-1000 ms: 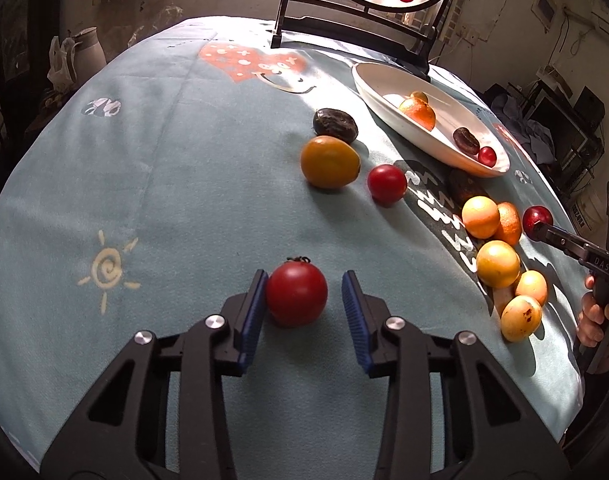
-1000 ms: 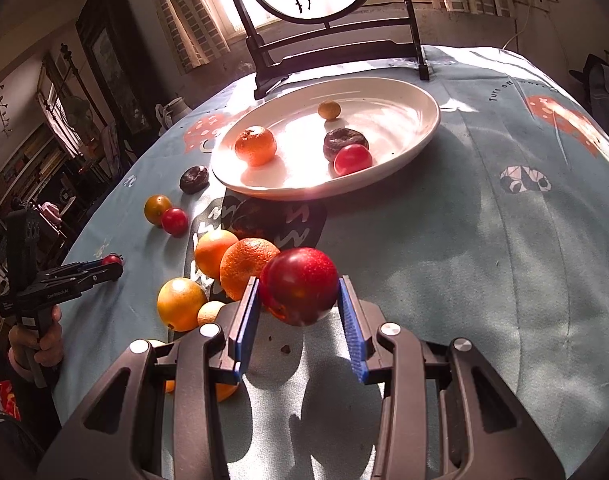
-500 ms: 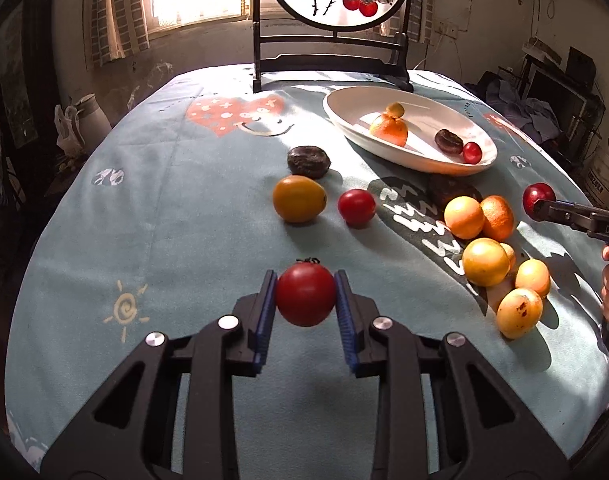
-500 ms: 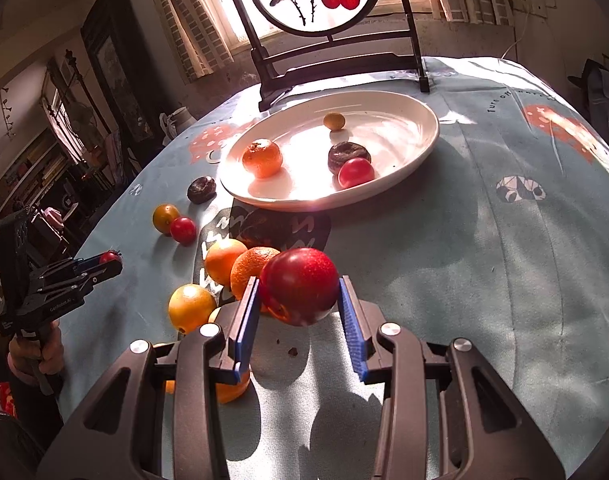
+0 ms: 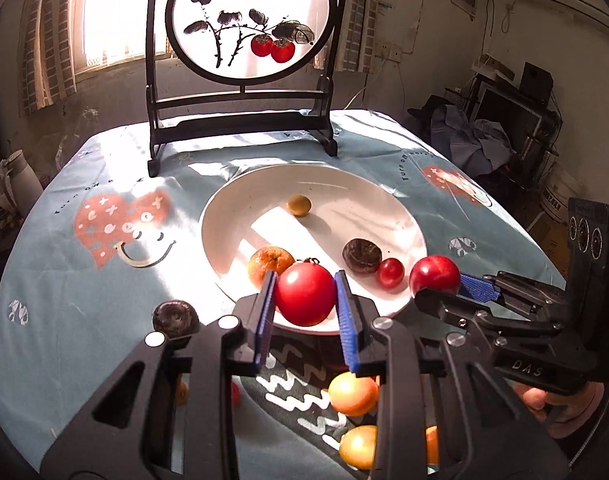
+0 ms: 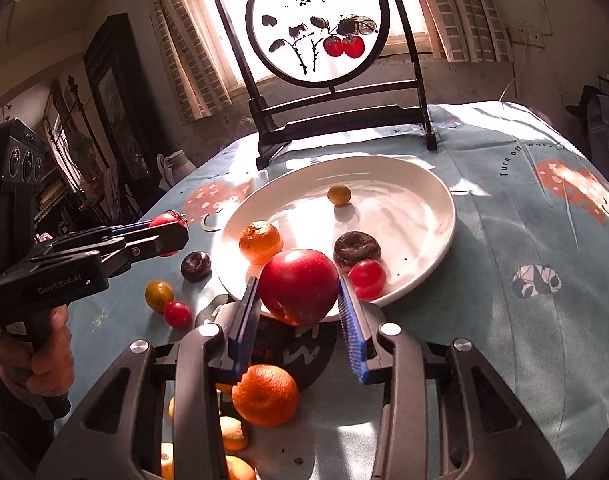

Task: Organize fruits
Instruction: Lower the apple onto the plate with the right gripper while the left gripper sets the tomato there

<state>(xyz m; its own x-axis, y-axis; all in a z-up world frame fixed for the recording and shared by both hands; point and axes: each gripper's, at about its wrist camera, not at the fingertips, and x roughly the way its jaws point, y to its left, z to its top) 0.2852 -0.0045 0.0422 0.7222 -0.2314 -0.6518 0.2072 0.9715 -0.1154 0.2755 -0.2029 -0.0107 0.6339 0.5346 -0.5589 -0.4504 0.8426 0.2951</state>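
The left gripper (image 5: 305, 309) pinches a glossy red tomato (image 5: 304, 294) with a small dark stem on top, its blue pads (image 5: 263, 322) pressed to both sides, and holds it in the air over the near rim of the white plate (image 5: 240, 208). Just right of it, the right gripper (image 6: 300, 314) clamps a larger, deeper-red plum (image 6: 298, 286) with a yellowish blush underneath, also at the plate's near edge. On the plate lie a mandarin (image 6: 260, 242), a dark wrinkled fruit (image 6: 357, 248), a cherry tomato (image 6: 367, 279) and, farther back, a small yellow-green fruit (image 6: 339, 195). In front of the plate an orange (image 6: 270, 394) and several yellow fruits rest on the blue tablecloth (image 6: 524, 340); to the plate's left are another dark fruit (image 6: 195, 266), a yellow tomato (image 6: 159, 295) and a small red one (image 6: 177, 314). Behind the plate stands a round painted screen (image 6: 318, 24).
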